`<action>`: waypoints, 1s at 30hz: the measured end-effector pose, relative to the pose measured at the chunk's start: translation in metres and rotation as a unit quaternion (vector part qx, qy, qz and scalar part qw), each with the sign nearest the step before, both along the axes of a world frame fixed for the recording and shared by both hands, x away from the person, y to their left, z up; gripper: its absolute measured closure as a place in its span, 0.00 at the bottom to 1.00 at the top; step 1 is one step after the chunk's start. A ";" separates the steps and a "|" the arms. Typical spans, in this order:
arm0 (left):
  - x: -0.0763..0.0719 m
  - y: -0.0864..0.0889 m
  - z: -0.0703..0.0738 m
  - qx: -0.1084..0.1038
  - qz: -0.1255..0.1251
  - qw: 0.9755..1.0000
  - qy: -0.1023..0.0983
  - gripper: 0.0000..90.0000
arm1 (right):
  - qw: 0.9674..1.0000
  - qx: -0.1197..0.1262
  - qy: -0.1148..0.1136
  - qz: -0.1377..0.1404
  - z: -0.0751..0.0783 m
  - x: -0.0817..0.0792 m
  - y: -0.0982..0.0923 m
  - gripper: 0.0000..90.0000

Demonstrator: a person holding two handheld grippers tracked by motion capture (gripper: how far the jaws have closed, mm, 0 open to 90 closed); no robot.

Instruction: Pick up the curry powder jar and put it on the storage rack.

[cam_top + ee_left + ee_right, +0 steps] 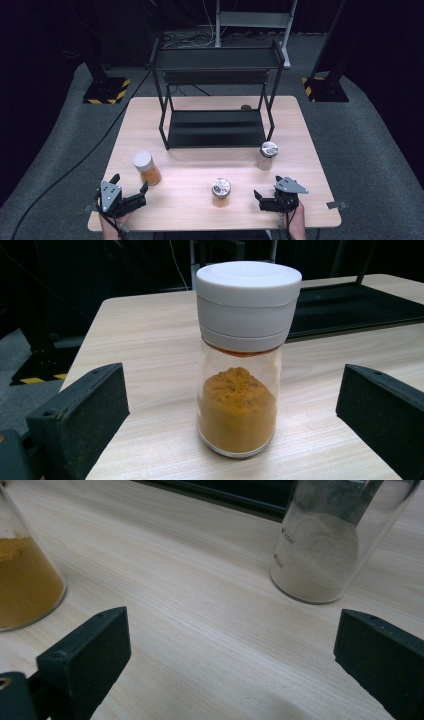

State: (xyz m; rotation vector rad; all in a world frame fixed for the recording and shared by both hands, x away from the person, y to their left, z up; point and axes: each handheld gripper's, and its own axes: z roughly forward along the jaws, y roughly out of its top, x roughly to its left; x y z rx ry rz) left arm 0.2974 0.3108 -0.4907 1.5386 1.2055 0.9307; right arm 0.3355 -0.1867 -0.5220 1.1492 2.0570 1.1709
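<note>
Three spice jars stand on the wooden table [190, 165]. A white-lidded jar of orange powder [145, 168] [242, 360] is front left. My left gripper [131, 181] [235, 385] is open just short of this jar, which stands upright ahead of the gap between the jaws and touches neither. A metal-lidded jar of orange powder [220, 190] [25, 580] stands front centre. A metal-lidded jar of white powder [266, 155] [320, 550] stands to the right. My right gripper [266, 186] [230, 630] is open over bare table between those two jars, holding nothing.
A black two-tier metal rack [215, 100] stands at the back of the table, its lower shelf [216, 128] bare. A small dark object [245, 107] lies behind it. Grey carpet, black stand bases with yellow stripes [106, 91] and cables surround the table.
</note>
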 end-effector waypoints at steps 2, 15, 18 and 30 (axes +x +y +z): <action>0.001 -0.001 0.000 0.000 -0.001 1.000 0.003 0.00 | 1.000 -0.005 0.003 0.002 0.000 0.001 0.001 0.01; 0.013 0.000 0.002 0.006 0.007 1.000 0.004 0.00 | 1.000 -0.008 0.008 0.004 0.000 0.002 0.002 0.01; 0.020 -0.002 0.003 0.008 0.004 1.000 0.007 0.00 | 1.000 -0.011 0.005 0.002 0.000 0.001 0.002 0.01; 0.039 -0.011 0.004 0.006 -0.010 1.000 0.002 0.00 | 1.000 -0.018 0.008 0.006 -0.001 0.002 0.003 0.01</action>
